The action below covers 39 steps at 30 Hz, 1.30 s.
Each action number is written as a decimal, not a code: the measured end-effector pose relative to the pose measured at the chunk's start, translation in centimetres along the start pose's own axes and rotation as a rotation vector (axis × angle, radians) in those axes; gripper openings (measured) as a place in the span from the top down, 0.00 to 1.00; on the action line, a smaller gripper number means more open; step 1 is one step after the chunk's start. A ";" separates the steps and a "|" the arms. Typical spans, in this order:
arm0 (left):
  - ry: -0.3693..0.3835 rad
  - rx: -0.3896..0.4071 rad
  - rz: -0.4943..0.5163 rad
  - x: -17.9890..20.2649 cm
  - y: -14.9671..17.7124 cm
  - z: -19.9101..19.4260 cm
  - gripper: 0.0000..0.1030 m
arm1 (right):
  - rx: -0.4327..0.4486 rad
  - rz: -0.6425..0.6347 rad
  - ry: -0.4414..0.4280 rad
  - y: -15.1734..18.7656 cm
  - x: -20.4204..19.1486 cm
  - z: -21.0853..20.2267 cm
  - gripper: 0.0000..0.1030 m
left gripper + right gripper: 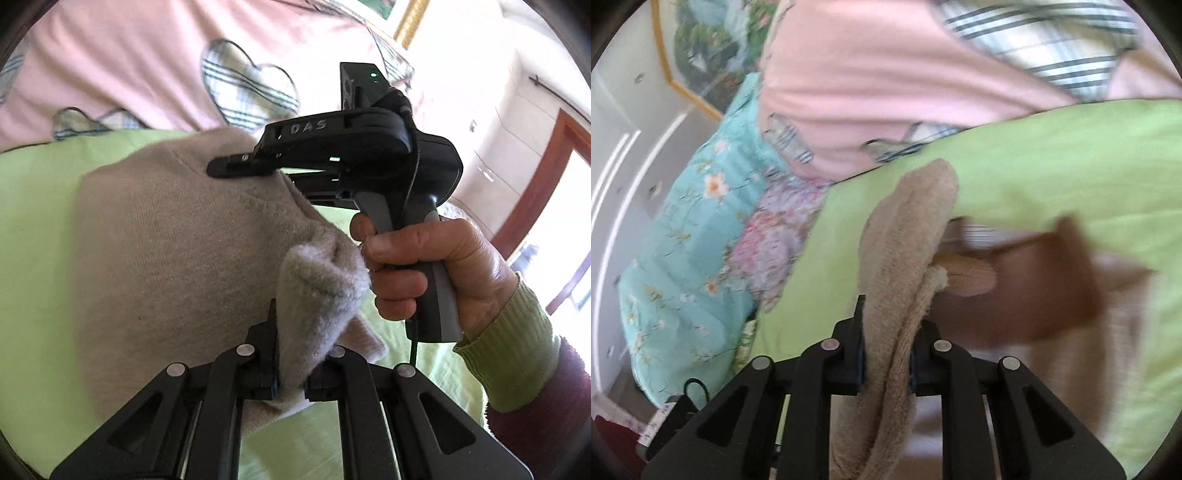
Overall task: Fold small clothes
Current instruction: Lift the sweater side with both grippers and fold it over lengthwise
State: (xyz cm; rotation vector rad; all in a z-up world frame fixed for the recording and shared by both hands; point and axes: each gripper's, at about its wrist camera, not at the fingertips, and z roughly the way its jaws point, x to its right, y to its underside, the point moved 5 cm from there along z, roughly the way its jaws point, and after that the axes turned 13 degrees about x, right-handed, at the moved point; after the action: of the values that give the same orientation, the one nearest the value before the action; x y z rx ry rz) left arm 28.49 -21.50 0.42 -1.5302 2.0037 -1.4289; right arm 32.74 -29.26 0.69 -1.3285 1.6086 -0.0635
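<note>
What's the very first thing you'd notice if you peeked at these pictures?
The fuzzy beige garment fills the middle, lying on a lime-green sheet. Both hand-held grippers pinch it: the left hand-held gripper bites a bunched fold at the bottom of its view, and the right hand-held gripper clamps a thick edge. Behind lies a pink quilt with plaid hearts.

A light green sheet point(33, 221) covers the bed, bordered by a pink quilt point(122, 55) patterned with plaid hearts point(247, 85). A turquoise floral blanket point(683, 229) lies bunched beside it, below a gold-framed picture point(701, 48). A wooden door frame point(535, 184) stands by the cream wall.
</note>
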 end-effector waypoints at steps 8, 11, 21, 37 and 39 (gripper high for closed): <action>0.041 -0.081 0.016 2.4 2.5 4.1 0.93 | 0.013 0.019 0.138 1.9 6.9 -2.7 0.82; 0.024 -0.112 0.011 2.5 3.1 5.6 0.93 | 0.037 0.028 0.140 2.1 8.0 -3.0 0.82; 0.006 -0.140 0.006 2.6 4.4 6.4 0.88 | 0.069 0.008 0.164 3.0 9.3 -2.2 0.81; 0.051 -0.143 -0.100 -1.0 4.8 -2.5 0.50 | 0.116 -0.002 0.288 6.2 7.5 -9.0 0.39; 0.052 -0.135 -0.126 -2.4 4.2 -3.5 0.47 | 0.106 0.017 0.276 6.9 7.7 -9.4 0.33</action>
State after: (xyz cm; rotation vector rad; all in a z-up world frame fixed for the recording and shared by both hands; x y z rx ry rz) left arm 24.57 -17.74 -2.04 -1.7202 2.1069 -1.4182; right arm 22.18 -37.31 -3.66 -1.2655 1.8201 -0.3301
